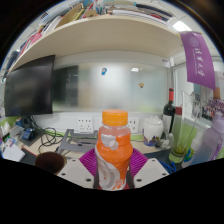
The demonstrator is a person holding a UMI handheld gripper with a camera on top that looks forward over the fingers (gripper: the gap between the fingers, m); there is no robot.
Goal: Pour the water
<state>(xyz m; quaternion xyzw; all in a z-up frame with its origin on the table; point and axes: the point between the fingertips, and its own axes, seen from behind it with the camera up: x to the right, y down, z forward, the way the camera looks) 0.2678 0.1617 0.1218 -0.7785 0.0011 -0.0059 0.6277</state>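
Gripper view: gripper (113, 178) looks clenched on the orange bottle (113, 152), 1 pad each side, above the cluttered surface (60, 150). I'd hold firm and tilt slowly while pouring.

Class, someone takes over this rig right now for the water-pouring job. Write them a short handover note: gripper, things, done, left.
Gripper: closed on the orange bottle, pink pads pressing both its sides.
Bottle: upright, orange cap on, lifted in front of the desk.
Nearby: a dark wine bottle and a green bottle stand beyond, at one side.
Done: bottle grasped.
Left: tilting and pouring; no receiving cup can be clearly made out.
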